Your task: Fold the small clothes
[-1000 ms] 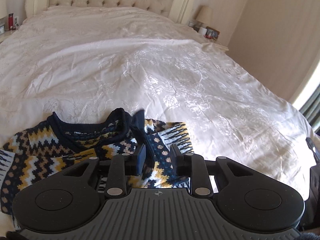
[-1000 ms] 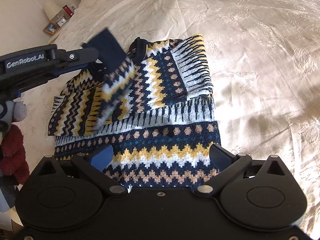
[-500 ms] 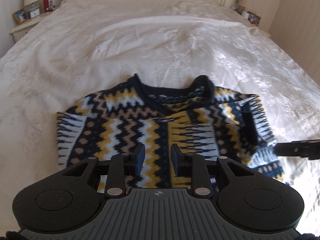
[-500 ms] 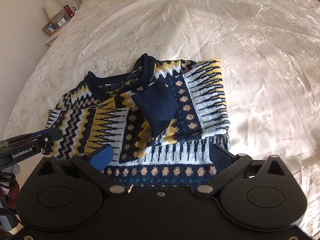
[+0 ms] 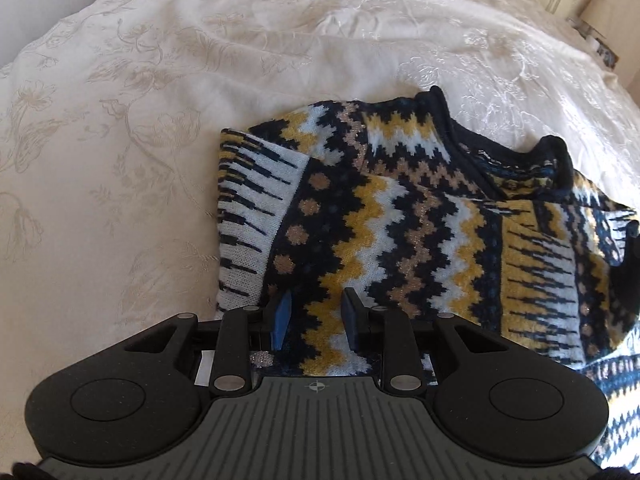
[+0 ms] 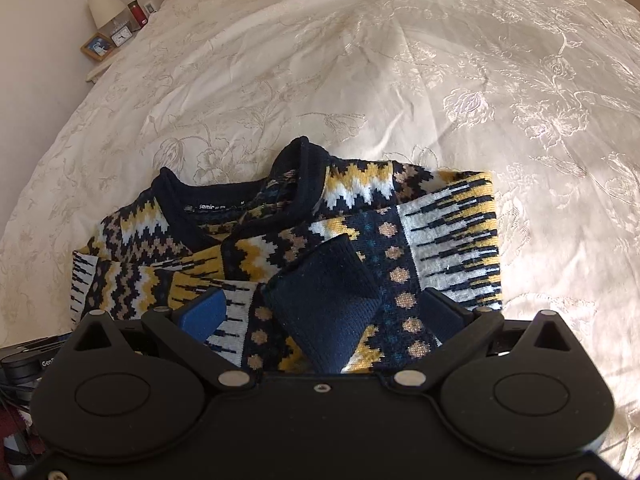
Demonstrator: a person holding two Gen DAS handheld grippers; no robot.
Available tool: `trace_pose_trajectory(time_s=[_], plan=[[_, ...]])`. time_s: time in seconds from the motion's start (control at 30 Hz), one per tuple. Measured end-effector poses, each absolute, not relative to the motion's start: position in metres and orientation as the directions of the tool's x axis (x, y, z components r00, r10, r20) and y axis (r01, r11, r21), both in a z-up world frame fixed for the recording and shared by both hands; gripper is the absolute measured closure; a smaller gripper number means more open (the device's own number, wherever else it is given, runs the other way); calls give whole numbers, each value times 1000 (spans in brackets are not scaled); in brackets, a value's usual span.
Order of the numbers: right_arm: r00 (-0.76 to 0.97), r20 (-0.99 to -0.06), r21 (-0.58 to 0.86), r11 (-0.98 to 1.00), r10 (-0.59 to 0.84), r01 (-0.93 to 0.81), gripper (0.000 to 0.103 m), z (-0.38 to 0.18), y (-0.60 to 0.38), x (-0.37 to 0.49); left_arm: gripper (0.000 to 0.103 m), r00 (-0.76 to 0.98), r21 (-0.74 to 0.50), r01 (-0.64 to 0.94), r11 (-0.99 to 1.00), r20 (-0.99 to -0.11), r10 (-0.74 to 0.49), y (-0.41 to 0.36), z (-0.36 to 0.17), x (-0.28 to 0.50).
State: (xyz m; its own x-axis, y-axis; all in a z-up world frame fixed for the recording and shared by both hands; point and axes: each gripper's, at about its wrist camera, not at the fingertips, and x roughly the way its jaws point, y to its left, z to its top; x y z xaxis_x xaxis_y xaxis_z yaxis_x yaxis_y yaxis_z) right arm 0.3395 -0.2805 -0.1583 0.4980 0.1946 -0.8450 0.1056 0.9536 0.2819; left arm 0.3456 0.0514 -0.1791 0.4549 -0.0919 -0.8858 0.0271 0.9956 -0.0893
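The left tool (image 5: 316, 318), a black two-finger device with blue-faced pads, hovers low over the left half of a knitted sweater (image 5: 400, 240) patterned in navy, mustard yellow, white and tan zigzags and dots; its fingers stand a little apart with nothing between them, and whether the tips touch the knit cannot be told. The right tool (image 6: 320, 316), of the same black build, has its fingers spread wide over the lower middle of the same garment, framing a plain navy ribbed cuff (image 6: 324, 304) of a sleeve folded in across the chest, and it grips nothing. The sweater lies flat with both sleeves turned inward over the body, its navy neckband (image 6: 240, 192) pointing away from both tools and a white brand label visible inside the collar. It rests on a cream bedspread (image 6: 400, 60) embroidered with a shiny floral design, which covers the bed all around the garment. At the far left edge of the right wrist view, a bedside stand carries a cream lamp (image 6: 105, 7), a small picture frame (image 6: 96, 46), a little clock and a red item.
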Motion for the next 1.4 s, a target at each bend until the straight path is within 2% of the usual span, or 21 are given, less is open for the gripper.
trace_pose_trajectory(time_s=[0.13,0.23,0.27,0.5,0.77,0.8,0.83,0.87,0.9,1.07,1.2,1.4], plan=[[471,-869,256,952,149,170,4,-165,-302,329,76,458,-103,10,995,-884,-96,52,-180,346],[439,-890,241,945,125,220,24,-170,-320,318,76,462,-110,11,994,-881,-103,53,-181,345],[430,-896,229,946,112,230,26,-170,-325,313,76,463,-111,12,994,-880,-104,54,-181,345],[444,-874,297,941,198,164,26,-170,-326,304,75,462,-110,13,994,-881,-103,53,-180,345],[414,-889,291,940,197,176,28,-186,-321,312,75,462,-121,20,992,-879,-117,54,-180,345],[412,-888,296,939,204,175,32,-187,-321,313,75,463,-123,21,992,-878,-119,55,-180,344],[409,-887,306,936,214,172,48,-188,-321,314,75,465,-125,23,992,-877,-121,55,-180,344],[403,-889,306,936,217,172,72,-188,-321,316,75,467,-128,23,992,-876,-123,55,-179,343],[405,-886,313,936,226,163,85,-186,-320,316,75,469,-132,23,991,-874,-127,56,-179,342],[488,-822,356,934,294,37,88,-147,-308,317,75,500,-145,24,989,-855,-137,57,-166,335],[583,-774,300,954,248,-7,88,-113,-312,325,74,565,-136,48,990,-814,-139,54,-148,333],[493,-853,228,972,173,53,86,-158,-329,355,70,532,-107,11,994,-841,-96,56,-160,357]])
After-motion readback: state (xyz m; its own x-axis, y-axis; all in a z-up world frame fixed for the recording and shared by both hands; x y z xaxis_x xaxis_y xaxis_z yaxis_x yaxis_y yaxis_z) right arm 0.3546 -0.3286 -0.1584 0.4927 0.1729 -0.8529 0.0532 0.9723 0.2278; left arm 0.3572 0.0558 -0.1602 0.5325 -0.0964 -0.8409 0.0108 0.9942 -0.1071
